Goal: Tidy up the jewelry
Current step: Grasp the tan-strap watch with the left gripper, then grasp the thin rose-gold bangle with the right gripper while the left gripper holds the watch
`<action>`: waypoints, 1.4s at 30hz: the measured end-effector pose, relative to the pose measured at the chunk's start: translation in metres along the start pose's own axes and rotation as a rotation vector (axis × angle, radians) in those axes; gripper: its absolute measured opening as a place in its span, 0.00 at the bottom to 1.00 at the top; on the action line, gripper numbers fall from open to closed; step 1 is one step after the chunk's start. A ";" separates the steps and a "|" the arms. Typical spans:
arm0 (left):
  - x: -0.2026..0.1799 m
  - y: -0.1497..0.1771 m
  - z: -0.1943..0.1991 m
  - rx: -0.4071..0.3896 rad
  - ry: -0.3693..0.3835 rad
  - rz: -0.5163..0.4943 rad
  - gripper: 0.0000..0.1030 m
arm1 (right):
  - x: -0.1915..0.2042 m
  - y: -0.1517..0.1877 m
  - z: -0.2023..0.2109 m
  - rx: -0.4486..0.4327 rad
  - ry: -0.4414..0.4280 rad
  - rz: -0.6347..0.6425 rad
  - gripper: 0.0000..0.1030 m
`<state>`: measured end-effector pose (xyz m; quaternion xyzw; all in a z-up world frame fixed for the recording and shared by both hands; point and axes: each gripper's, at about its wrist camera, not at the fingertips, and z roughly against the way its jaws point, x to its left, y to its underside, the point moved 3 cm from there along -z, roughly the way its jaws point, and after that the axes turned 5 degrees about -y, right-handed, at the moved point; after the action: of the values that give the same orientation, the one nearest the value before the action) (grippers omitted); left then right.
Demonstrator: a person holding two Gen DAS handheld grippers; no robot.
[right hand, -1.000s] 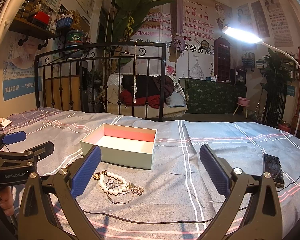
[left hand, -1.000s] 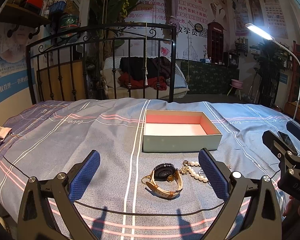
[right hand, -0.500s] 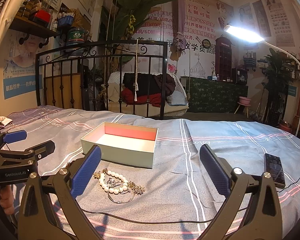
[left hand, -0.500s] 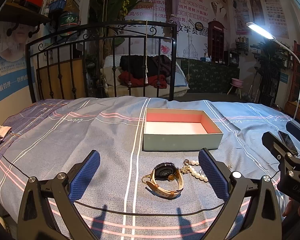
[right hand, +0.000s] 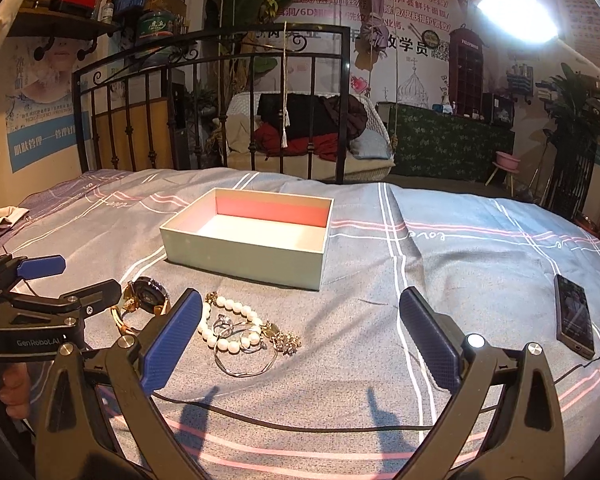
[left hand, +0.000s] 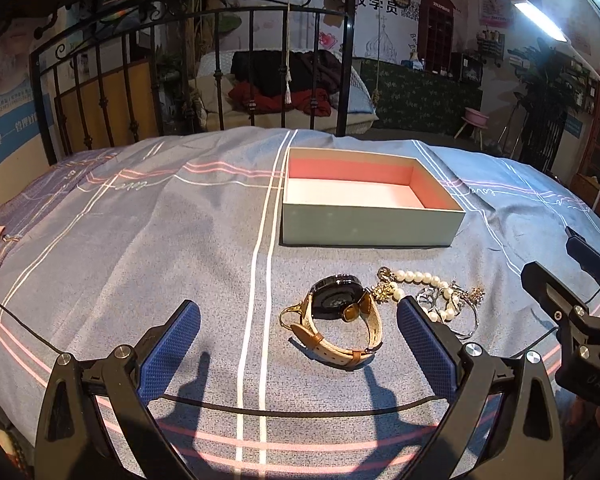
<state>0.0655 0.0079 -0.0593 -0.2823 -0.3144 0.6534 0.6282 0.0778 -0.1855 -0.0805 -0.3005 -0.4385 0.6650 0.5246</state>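
On the bed (left hand: 148,240), just in front of the open box (left hand: 370,224), all the jewelry is waiting for you. The watch (left hand: 336,320) lies closest to the box's left front corner, and the pearl bracelet (right hand: 228,328) sits right beside it, tangled with some rings and a thin silver bangle (right hand: 246,364). Nothing is in the box yet, so the job has not really started. Your left gripper (left hand: 298,350) has come down and forward a bit in the last second, and the watch now looks bigger and sits between its fingers, nearer the right one. Its jaws are spread wide and hold nothing. That looks like you are lining up to pick the watch first. Your right gripper (right hand: 300,338) is wide open and empty too, and has barely moved; the pearls lie just by its left finger. A phone (right hand: 574,322) lies far off to the right of the box. Watch the strap, it may flop when you lift.
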 end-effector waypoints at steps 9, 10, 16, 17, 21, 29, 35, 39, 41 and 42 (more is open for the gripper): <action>-0.010 -0.006 -0.034 0.147 0.048 -0.020 0.94 | 0.000 0.010 -0.039 0.153 -0.041 0.001 0.94; -0.012 -0.007 -0.039 0.164 0.053 -0.022 0.94 | 0.000 0.011 -0.042 0.170 -0.047 0.001 0.94; -0.024 -0.011 -0.059 0.196 0.032 -0.069 0.93 | -0.001 0.018 -0.055 0.220 -0.067 -0.014 0.94; -0.027 -0.012 -0.061 0.198 0.029 -0.085 0.93 | -0.002 0.018 -0.057 0.227 -0.070 -0.015 0.94; -0.032 -0.011 -0.071 0.241 0.021 -0.122 0.74 | 0.000 0.020 -0.061 0.250 -0.079 -0.011 0.94; -0.032 -0.014 -0.072 0.212 0.050 -0.122 0.47 | 0.007 0.022 -0.080 0.335 -0.120 -0.003 0.94; -0.027 -0.016 -0.070 0.205 0.069 -0.089 0.46 | 0.017 0.027 -0.095 0.412 -0.131 0.038 0.80; -0.023 -0.018 -0.070 0.209 0.070 -0.066 0.46 | 0.019 0.028 -0.092 0.408 -0.147 0.043 0.64; -0.023 -0.018 -0.068 0.202 0.067 -0.064 0.46 | 0.018 0.026 -0.088 0.387 -0.158 0.035 0.58; -0.022 -0.018 -0.067 0.200 0.069 -0.063 0.46 | 0.018 0.026 -0.086 0.382 -0.176 0.026 0.44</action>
<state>0.1296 -0.0100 -0.0891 -0.2303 -0.2347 0.6513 0.6838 0.1361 -0.1469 -0.1401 -0.1418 -0.3448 0.7664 0.5231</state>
